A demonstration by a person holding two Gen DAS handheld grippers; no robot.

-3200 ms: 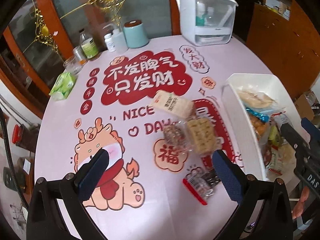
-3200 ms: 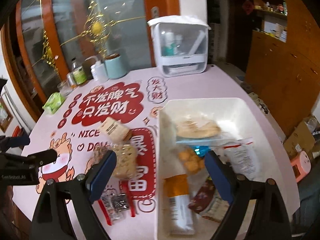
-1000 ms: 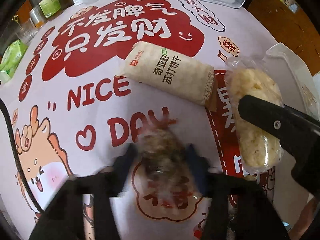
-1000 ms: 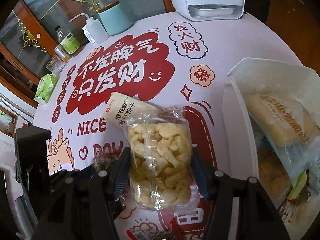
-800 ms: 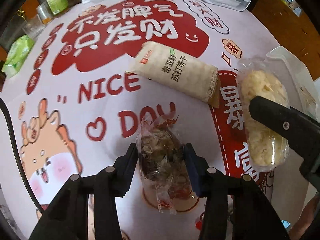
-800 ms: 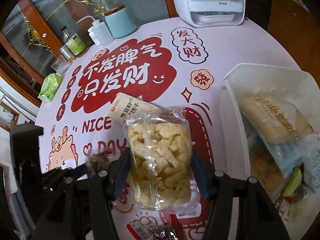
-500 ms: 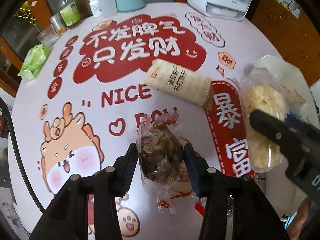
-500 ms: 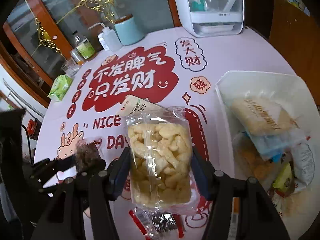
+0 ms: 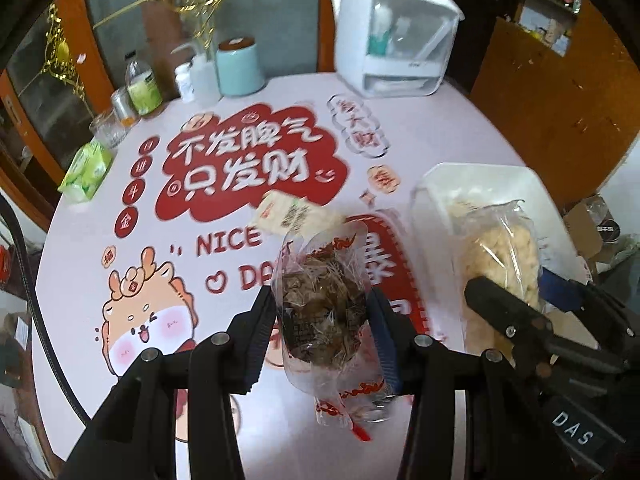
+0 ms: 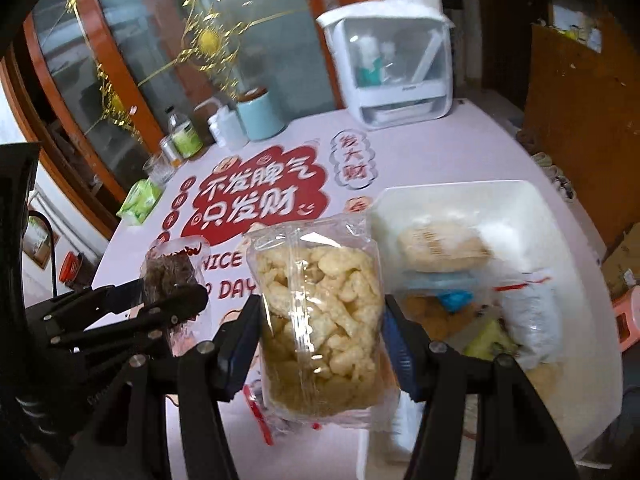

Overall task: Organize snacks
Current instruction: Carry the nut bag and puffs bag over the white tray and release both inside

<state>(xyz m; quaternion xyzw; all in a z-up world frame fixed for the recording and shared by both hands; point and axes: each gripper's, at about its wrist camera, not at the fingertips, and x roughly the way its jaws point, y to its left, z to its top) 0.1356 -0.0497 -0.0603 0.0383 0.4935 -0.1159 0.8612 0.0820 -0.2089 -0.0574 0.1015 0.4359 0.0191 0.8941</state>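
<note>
My left gripper is shut on a clear bag of dark brown snacks with red trim, held above the table; it also shows in the right wrist view. My right gripper is shut on a clear bag of pale puffed snacks, held in the air just left of the white bin; the bag also shows in the left wrist view. The bin holds several wrapped snacks. A beige cracker pack lies on the table behind the dark bag.
At the table's far edge stand a white dispenser box, a teal canister, bottles and a green tissue pack. A small red-trimmed packet lies on the table under my right gripper. Wooden cabinets stand to the right.
Both grippers closed on their bags and lifted them off the table. The view has pulled up and back, and the right gripper's bag has moved toward the bin.
</note>
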